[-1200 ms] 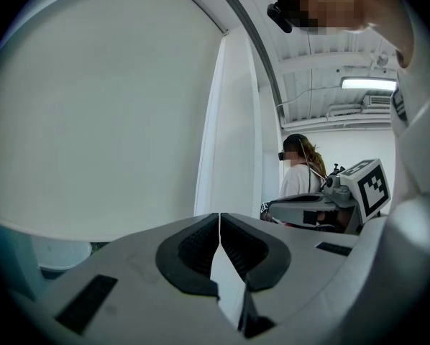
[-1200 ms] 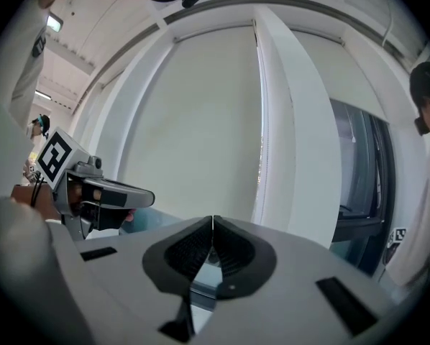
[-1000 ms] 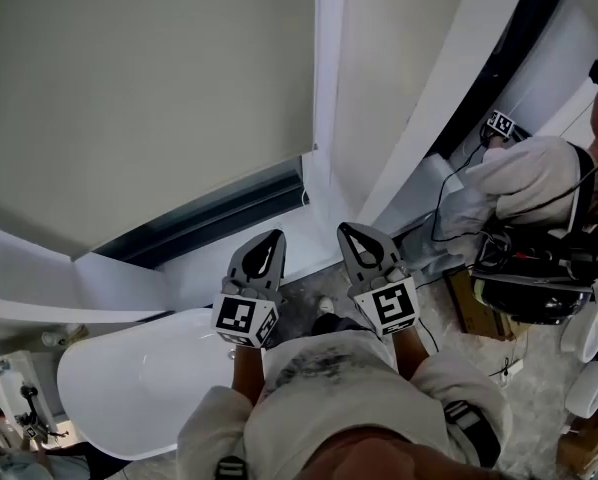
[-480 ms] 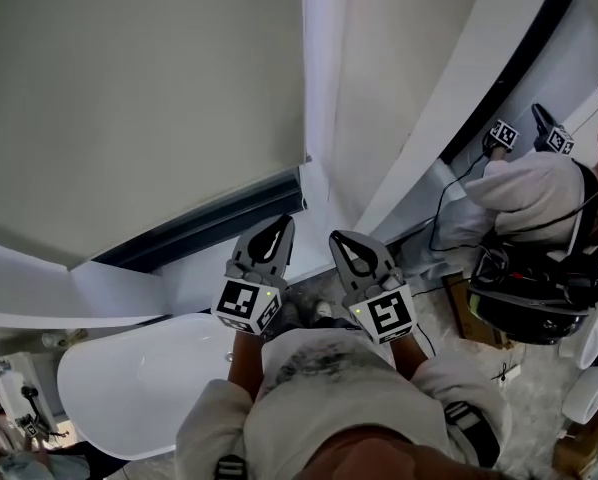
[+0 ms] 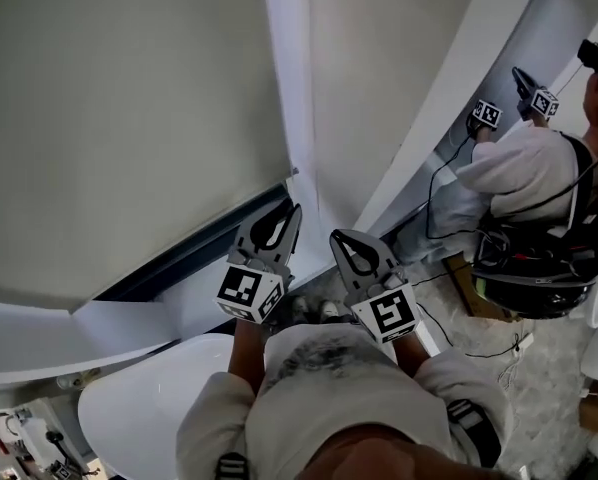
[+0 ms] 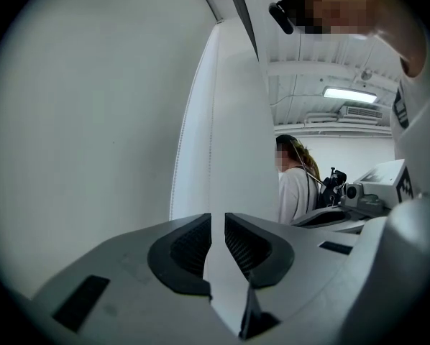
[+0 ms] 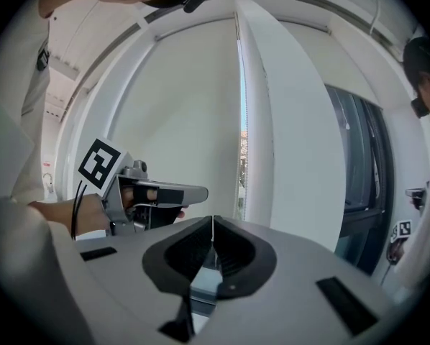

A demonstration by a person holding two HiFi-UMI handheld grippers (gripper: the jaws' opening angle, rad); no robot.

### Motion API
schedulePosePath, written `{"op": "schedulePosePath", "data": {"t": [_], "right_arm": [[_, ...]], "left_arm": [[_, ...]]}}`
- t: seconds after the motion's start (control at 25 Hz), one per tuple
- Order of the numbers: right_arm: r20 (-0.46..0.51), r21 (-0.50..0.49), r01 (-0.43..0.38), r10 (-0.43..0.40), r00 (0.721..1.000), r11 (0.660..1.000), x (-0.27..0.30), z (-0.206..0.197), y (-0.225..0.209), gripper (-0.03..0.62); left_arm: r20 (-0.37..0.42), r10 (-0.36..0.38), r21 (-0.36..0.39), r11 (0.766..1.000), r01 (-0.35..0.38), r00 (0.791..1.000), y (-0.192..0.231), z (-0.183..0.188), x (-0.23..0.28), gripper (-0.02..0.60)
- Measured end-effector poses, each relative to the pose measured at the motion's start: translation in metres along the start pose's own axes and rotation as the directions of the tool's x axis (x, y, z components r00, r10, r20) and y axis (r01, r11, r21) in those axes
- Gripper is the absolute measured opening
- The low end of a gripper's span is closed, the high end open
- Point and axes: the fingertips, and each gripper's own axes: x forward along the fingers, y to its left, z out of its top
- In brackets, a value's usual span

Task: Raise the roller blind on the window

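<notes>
While the left tool is climbing: you are bringing the grey two-jaw left tool (image 5: 291,214), with its black-and-white marker cube, up from where it was a second ago. It is now closer to the lower corner of the blind, and its jaws are opening after being shut.
Meaning for the task: by my reading, you are readying a grab at the cord, and the raising itself is not yet under way.
Blind: the pale beige fabric roller blind (image 5: 129,118) is hanging over nearly the whole pane, leaving only a dark strip of glass (image 5: 204,240) under its hem.
Left tool: the jaws are standing slightly apart and pressing on nothing. What looks like a thin white beaded cord (image 6: 211,171) is running up the white window post (image 5: 284,88) in line with the gap, and I cannot tell whether it is touching a pad.
Right tool: the matching grey right tool (image 5: 343,238) is hanging just beside the left one, jaws together, gripping nothing you can see.
</notes>
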Motion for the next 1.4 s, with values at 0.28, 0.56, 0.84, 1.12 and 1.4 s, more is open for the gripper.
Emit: {"op": "schedulePosePath", "data": {"t": [0.28,0.56,0.84,1.12,1.4], "right_arm": [[-0.002,-0.004,0.046,-0.046,0.999,0.999,0.003,-0.001,-0.006,0.063],[-0.023,-0.008,0.089,-0.089,0.996,0.996,0.001,-0.001,-0.016,0.063],[-0.035,-0.013,0.108,-0.108,0.994,0.994,0.001,0.000,-0.022,0.063],[-0.044,-0.005,0.129,-0.129,0.991,0.992,-0.004,-0.001,-0.030,0.063],[-0.048,0.011,0.137,-0.136,0.989,0.991,-0.005,0.000,-0.036,0.063]], "left_arm": [[0.011,-0.061,0.000,0.998,0.061,0.998,0.008,0.003,0.027,0.069],[0.007,-0.116,-0.004,0.993,0.116,0.993,0.010,0.005,0.054,0.091],[0.015,-0.160,-0.037,0.986,0.161,0.987,0.011,0.004,0.077,0.091],[0.023,-0.184,-0.089,0.979,0.185,0.983,0.013,0.001,0.095,0.091],[0.012,-0.211,-0.099,0.972,0.211,0.977,0.014,-0.003,0.105,0.015]]}}
